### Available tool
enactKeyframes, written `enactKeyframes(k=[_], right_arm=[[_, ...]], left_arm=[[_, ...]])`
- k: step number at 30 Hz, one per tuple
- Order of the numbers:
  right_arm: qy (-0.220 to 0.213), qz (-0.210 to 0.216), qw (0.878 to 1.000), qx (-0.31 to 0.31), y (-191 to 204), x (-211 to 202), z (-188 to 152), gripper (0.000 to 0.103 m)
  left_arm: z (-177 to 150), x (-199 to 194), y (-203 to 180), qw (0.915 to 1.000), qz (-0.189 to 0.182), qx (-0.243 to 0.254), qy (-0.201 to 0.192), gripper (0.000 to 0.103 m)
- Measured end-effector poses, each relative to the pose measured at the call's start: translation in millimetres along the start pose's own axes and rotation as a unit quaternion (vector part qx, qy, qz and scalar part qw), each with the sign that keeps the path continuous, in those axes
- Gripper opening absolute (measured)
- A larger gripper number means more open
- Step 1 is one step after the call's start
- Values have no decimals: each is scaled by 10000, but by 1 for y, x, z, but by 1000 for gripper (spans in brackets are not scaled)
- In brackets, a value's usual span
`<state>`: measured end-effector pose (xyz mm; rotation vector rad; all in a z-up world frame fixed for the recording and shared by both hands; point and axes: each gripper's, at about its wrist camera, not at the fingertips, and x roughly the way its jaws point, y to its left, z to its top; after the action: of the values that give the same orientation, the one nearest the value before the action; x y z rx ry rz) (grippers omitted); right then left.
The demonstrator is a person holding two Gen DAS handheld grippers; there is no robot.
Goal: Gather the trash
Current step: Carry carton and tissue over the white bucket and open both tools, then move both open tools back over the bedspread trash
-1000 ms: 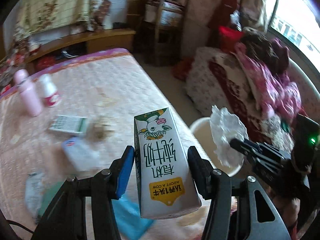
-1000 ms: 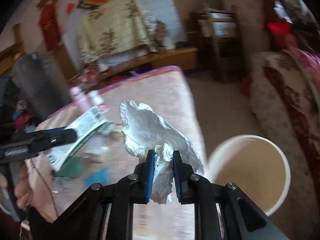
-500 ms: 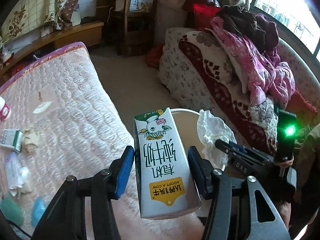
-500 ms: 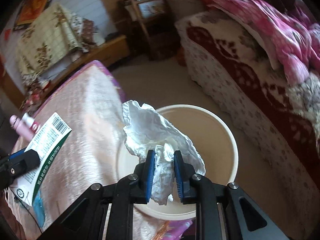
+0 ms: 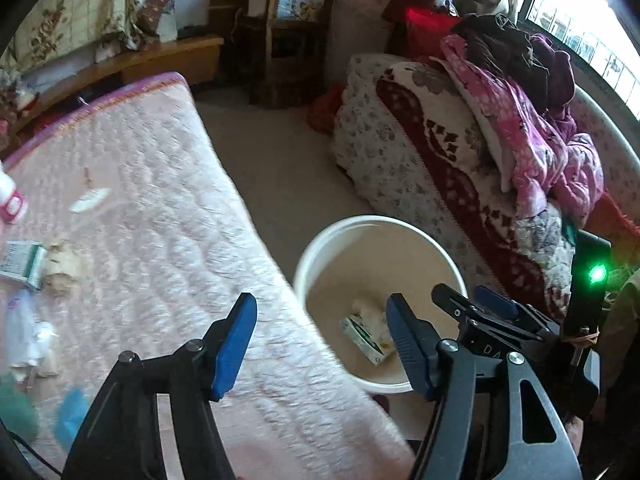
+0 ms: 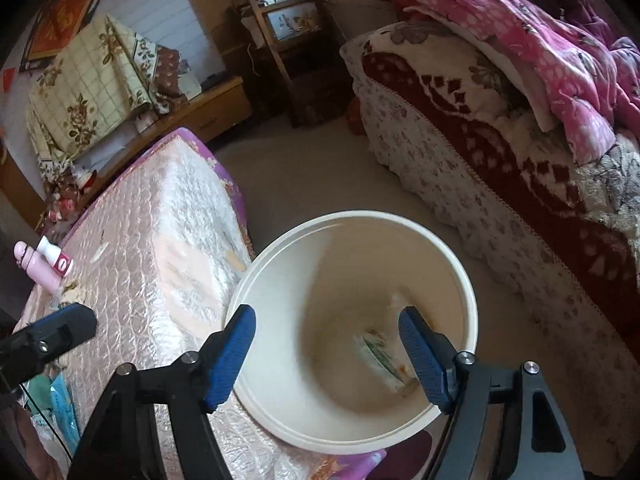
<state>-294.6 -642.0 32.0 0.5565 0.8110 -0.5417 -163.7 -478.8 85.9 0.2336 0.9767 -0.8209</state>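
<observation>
**Both grippers over the bucket, jaws parting, nothing between them**

Left gripper point(image 5: 320, 340): black metal frame with bolted pivots, two slab-shaped fingers faced with ribbed blue rubber pads point(image 5: 232, 344). Its jaws stood apart and were opening, with nothing between them. It hung above the near edge of the mattress point(image 5: 152, 200) and the rim of the bucket point(image 5: 304, 268).

Right gripper point(image 6: 326, 352): same build, blue pads finely textured. Its jaws stood wide and were opening, empty, directly over the bucket mouth. In the left view its black body carried a green light point(image 5: 597, 274).

Bucket: round, cream-white, smooth plastic with a rolled rim, standing on the pale floor just beside the mattress corner. Inside, at the bottom, lay the milk carton point(image 5: 362, 334), a rectangular white and green box on its side, with crumpled white paper point(image 5: 370, 310) against it; both appeared blurred in the right view.

Mattress: pink quilted fabric with a glossy stitched pattern and purple piping. Remaining trash on its far side: a small green and white box point(image 5: 24, 262), a crumpled brownish scrap point(image 5: 62, 268), blurred clear wrappers point(image 5: 24, 332). Two pink and white bottles point(image 6: 44, 264) lay near its far edge.

Sofa point(image 6: 480, 140): covered in floral cream and maroon plush cloth, with a pink blanket point(image 6: 560, 48) heaped on top.
</observation>
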Motion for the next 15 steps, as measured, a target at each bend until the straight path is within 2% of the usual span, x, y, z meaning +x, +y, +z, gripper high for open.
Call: enactKeyframes(k=[9,15], right_arm=[[-107,-30,9988,-478,40,-11,-6,78],[-237,130,9967,-765,78,-31,-12,78]], left_arm=[[-5,-49,35,9974,580,-136,-401,68],[-11,-87,55,9939,886,-164,-641,68]])
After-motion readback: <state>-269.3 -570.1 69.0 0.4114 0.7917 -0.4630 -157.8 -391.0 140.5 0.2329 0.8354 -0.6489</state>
